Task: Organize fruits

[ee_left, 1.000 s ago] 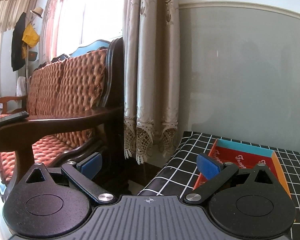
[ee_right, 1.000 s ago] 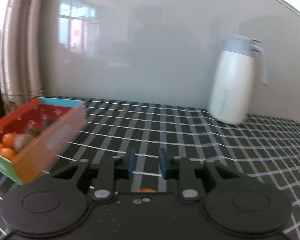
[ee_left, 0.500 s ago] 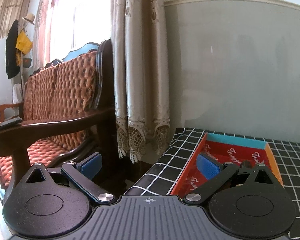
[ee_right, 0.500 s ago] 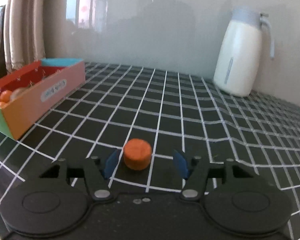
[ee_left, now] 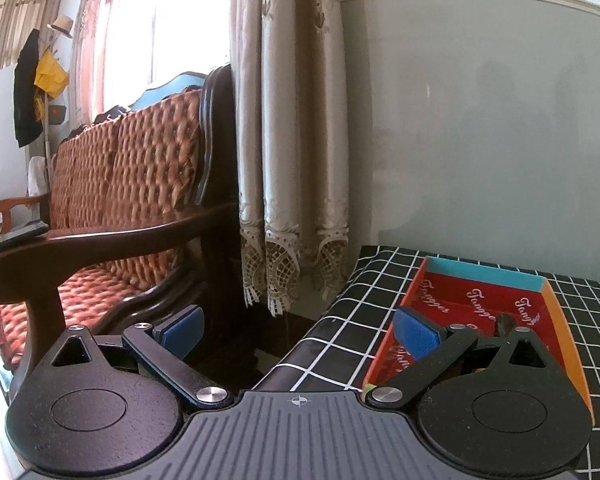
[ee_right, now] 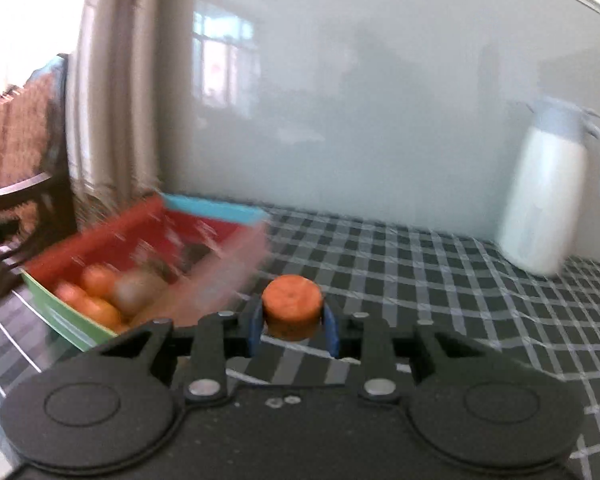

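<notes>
My right gripper (ee_right: 292,330) clamps a small orange fruit (ee_right: 292,312), jaws having just closed on it, blue pads pressed to both its sides, fruit lifted off the checked tablecloth (ee_right: 440,300) w/ the box (ee_right: 216,216) of fruit to the left & a little beyond. Left gripper (ee_left: 298,334) hangs wide apart, nothing between the jaws, one pad over the box's near end (ee_left: 384,364), the other out past the table edge by the wooden sofa (ee_left: 132,184).

Risks, as I judge them: the fruit sits high in the pads, gripped round its lower half only, so a fast swing could roll it out & send it across the cloth. View's badly blurred, so I'm prob. moving quick. Squeezing harder could bruise it. Box wall nearest me stands between fruit & the pile; come in too low & I clip it, shoving the box toward the table edge. The white jug (ee_right: 548,200) is well apart, no worry.
</notes>
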A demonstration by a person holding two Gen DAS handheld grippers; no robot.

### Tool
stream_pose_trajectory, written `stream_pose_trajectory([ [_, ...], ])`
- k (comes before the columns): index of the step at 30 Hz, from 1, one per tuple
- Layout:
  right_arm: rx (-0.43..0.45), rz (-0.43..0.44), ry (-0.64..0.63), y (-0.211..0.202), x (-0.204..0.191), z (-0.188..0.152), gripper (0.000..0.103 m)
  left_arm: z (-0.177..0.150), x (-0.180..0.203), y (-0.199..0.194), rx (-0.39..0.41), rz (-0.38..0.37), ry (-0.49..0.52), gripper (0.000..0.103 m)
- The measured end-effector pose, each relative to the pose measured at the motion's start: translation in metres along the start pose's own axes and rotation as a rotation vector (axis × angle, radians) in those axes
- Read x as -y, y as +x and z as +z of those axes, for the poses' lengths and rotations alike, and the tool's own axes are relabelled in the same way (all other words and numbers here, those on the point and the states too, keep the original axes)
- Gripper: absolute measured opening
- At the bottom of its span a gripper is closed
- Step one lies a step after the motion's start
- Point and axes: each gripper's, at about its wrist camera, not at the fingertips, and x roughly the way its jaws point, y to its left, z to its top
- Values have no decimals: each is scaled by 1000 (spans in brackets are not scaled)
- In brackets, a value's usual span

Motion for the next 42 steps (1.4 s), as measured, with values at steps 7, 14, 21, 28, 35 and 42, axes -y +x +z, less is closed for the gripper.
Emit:
stream_pose_trajectory([
  [7, 37, 101, -56, 26, -69, 23, 29, 1, -18, 4, 2, 21, -8, 100],
  [14, 25, 146, -99, 60, -118, 38, 29, 1, -33, 7, -10, 31, -17, 100],
  [21, 4, 145, -125, 74, -136, 44, 32, 2, -40, 9, -13, 25, -31, 100],
  [28, 16, 142, -95, 62, -131, 35, 31, 2, -38, 7, -14, 15, -25, 100],
  [35, 52, 106, -75, 44, -111, 35, 31, 2, -29, 3, -13, -12, -21, 100],
  [42, 96, 21, -50, 17, -67, 23, 32, 4, -3, -17, -2, -74, -12, 100],
])
